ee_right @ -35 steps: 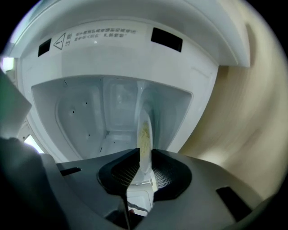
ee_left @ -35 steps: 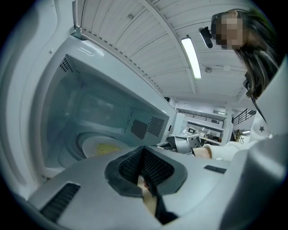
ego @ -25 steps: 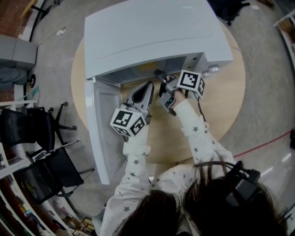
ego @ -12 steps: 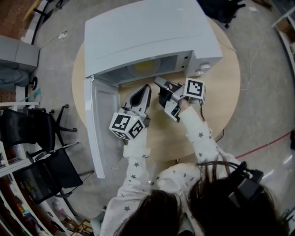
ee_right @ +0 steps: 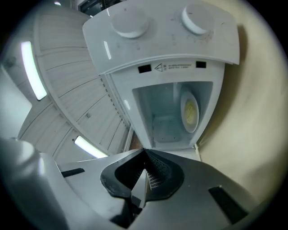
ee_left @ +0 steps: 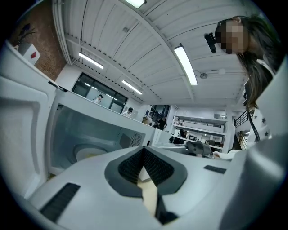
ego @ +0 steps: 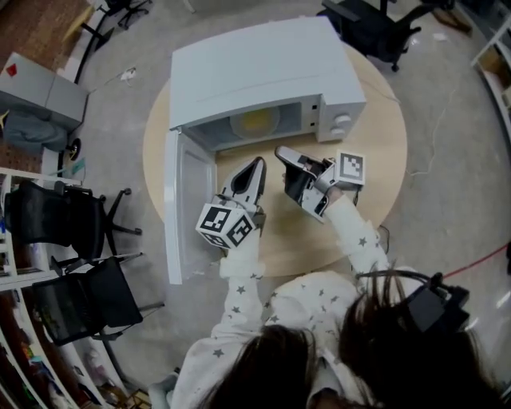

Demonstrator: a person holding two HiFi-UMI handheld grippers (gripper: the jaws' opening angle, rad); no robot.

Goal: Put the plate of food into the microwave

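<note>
A white microwave (ego: 263, 64) stands on a round wooden table (ego: 375, 160) with its door (ego: 188, 216) swung open to the left. A plate of yellow food (ego: 255, 122) lies inside the cavity; the same plate (ee_left: 90, 152) shows in the left gripper view, and the plate (ee_right: 190, 111) also appears in the right gripper view. My left gripper (ego: 259, 164) is shut and empty, just in front of the opening. My right gripper (ego: 281, 151) is also shut and empty, beside it, below the control panel with two knobs (ee_right: 162, 27).
Black office chairs (ego: 56, 224) stand left of the table, close to the open door. Another chair (ego: 375, 24) is behind the microwave. A red cable (ego: 479, 260) lies on the floor at the right.
Both grippers have drawn back from the microwave opening toward the person. The right gripper, which was at the cavity mouth, is now outside over the table.
</note>
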